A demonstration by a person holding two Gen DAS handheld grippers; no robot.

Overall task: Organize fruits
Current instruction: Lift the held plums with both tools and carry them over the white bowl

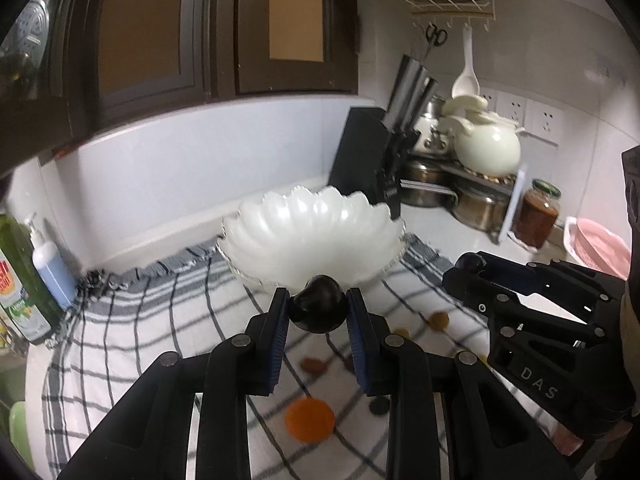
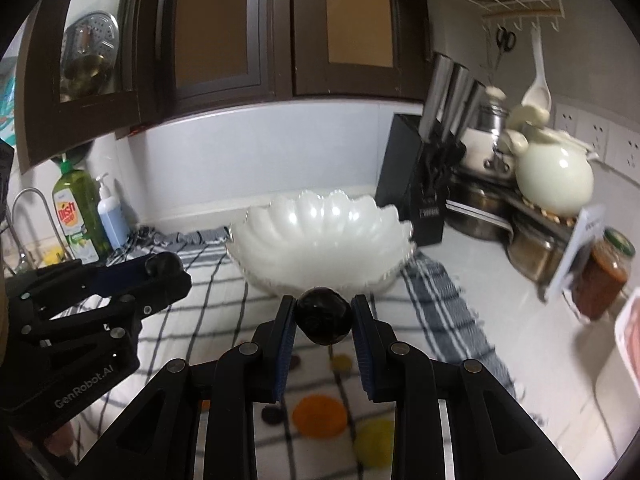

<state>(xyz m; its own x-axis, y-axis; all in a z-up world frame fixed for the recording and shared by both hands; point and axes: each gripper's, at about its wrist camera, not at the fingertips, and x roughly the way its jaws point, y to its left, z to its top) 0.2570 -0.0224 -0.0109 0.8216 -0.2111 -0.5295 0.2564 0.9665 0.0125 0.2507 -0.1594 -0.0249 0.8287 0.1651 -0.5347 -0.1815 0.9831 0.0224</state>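
Left wrist view: the left gripper (image 1: 318, 312) pinches a dark plum (image 1: 318, 307) between its blue pads, carried clear of the checked cloth (image 1: 132, 320). Just beyond the jaws stands the white scalloped bowl (image 1: 312, 236), empty as far as can be seen and, by the task, the likely home for the fruit. Below the jaws an orange fruit (image 1: 310, 416) and smaller brown pieces lie loose on the cloth. To the right of the jaws the right gripper (image 1: 466, 270) shows its own dark fruit at the tip; "DAS" is printed on its body. Far left, a green bottle (image 1: 18, 276) carries a label too cropped to read.

Right wrist view: the right gripper (image 2: 323, 316) is closed on a second plum (image 2: 323, 315), held just short of the bowl (image 2: 320, 236), probably so both fruits can be dropped in together. Beneath the jaws lie an orange fruit (image 2: 319, 414) and a yellow one (image 2: 374, 440). To the left, the left gripper (image 2: 168, 270) reads "GenRobot.AI"; beyond it the green bottle (image 2: 78, 212) reads "dish".
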